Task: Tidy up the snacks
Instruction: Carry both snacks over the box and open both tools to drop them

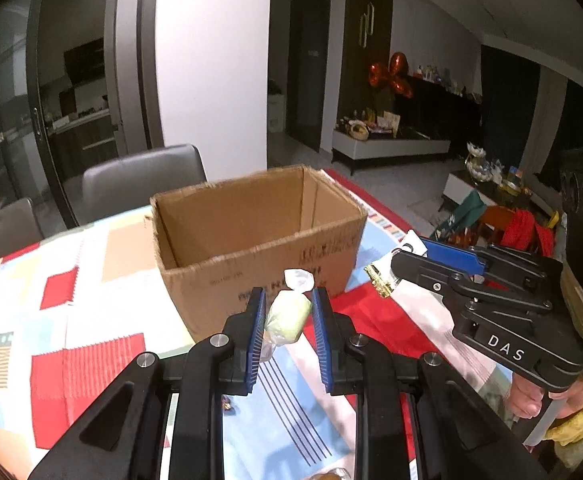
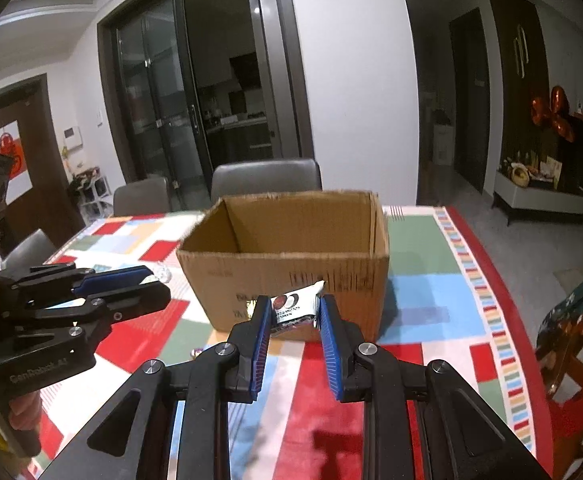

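Your left gripper (image 1: 287, 312) is clamped on a pale green wrapped candy (image 1: 287, 317). Both blue pads (image 1: 256, 334) press its sides; one twisted clear wrapper end sticks up above the fingertips, the other trails down between the fingers. The gap is narrow, just the candy's width.

Your right gripper (image 2: 295, 314) is gripping a white snack packet (image 2: 294, 307) with a dark round print and a gold-edged end. The packet sits crosswise between the pads, its corners poking past both fingertips. In the left wrist view the same packet (image 1: 395, 266) juts out of the right gripper's tip toward the box.

The open cardboard box (image 2: 291, 268) stands directly ahead of both grippers on the patchwork tablecloth (image 2: 423, 304). No top flaps, the rim is ragged, and what shows of the inside holds nothing; the floor isn't fully visible. Both held snacks are in front of the box's near wall, outside it, around rim height or lower.

The two grippers are side by side and near each other, left one (image 2: 147, 280) at the box's left corner in the right wrist view. They're the main obstruction to each other.

A small wrapped item (image 1: 333, 474) lies on the cloth at the bottom edge of the left view; another small piece (image 2: 196, 353) lies by the box's near left corner. Grey chairs (image 2: 265, 178) stand beyond the far table edge. The table's right edge, red-bordered, runs close past the box; there's open cloth right of the box and more to its left.
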Tool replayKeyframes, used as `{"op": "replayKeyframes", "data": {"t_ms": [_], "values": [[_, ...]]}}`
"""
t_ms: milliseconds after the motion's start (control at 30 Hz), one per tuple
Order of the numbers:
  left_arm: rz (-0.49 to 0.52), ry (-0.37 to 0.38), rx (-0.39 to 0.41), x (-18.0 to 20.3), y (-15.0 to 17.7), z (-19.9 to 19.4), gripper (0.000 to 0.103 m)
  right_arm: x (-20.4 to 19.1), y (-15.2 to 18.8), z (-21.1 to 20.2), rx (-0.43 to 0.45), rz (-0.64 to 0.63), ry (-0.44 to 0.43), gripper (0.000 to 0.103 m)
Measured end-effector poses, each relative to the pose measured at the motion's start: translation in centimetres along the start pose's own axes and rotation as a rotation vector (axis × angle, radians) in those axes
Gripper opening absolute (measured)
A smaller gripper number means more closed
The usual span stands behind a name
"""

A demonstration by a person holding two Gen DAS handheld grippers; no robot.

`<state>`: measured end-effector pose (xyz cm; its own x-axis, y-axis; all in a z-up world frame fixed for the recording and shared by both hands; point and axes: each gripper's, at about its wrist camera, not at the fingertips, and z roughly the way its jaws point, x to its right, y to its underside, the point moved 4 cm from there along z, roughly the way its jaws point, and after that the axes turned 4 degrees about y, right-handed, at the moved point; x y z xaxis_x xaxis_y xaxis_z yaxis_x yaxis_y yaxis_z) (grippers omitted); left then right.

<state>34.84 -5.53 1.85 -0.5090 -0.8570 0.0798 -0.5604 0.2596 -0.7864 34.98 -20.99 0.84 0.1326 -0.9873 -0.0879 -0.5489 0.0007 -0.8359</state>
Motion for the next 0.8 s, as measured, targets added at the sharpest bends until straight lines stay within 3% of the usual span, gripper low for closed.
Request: {"op": "replayKeyframes", "data": {"t_ms": [433, 800], "values": [[0.002, -0.033, 0.078, -1.5, -3.7, -1.7, 0.024, -0.8, -4.3, -0.1, 0.075, -0.022, -0.018, 0.026], [-0.010, -0.061, 0.075, -3.8, -6.4, 1.1, 0.024, -0.8, -7.1, 3.1, 0.077, -0.061, -0.001, 0.022]]}}
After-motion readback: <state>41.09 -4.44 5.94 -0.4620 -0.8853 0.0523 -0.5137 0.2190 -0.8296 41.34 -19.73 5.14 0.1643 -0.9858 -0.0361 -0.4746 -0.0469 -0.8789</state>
